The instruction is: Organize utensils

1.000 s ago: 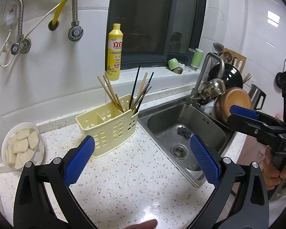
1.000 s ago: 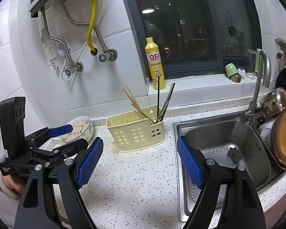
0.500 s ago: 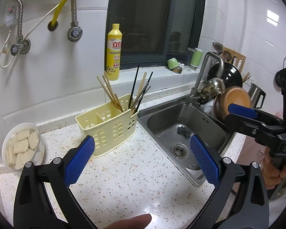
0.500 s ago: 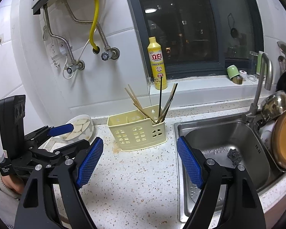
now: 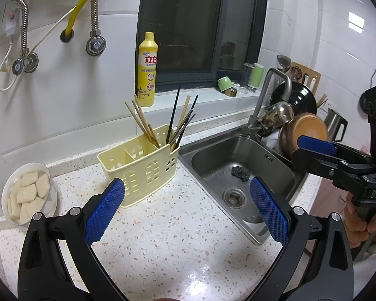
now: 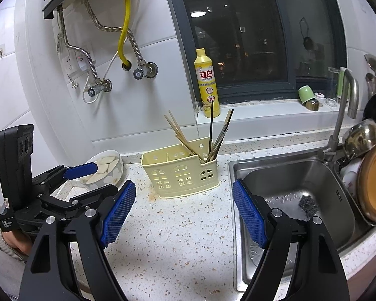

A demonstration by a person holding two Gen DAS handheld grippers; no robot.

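A pale yellow utensil holder [image 5: 140,168] [image 6: 181,173] with three compartments stands on the speckled counter beside the sink. Several wooden and black chopsticks [image 5: 173,123] [image 6: 208,138] lean in its compartment nearest the sink; its other compartments look empty. My left gripper [image 5: 186,213] is open and empty, held above the counter in front of the holder; it also shows at the left of the right wrist view [image 6: 92,178]. My right gripper [image 6: 183,215] is open and empty, in front of the holder. In the left wrist view it [image 5: 313,150] reaches in from the right over the sink.
A steel sink [image 5: 240,170] [image 6: 288,188] with a scrubber and faucet lies right of the holder. Stacked pans and dishes [image 5: 300,128] stand beyond it. A white bowl of pale food pieces [image 5: 27,193] [image 6: 105,168] sits left. A yellow detergent bottle [image 5: 148,70] [image 6: 206,82] stands on the windowsill.
Both grippers have shifted only slightly; the views have drifted a little. Both stay open and empty. A fingertip at the bottom of the left wrist view is now almost out of sight.
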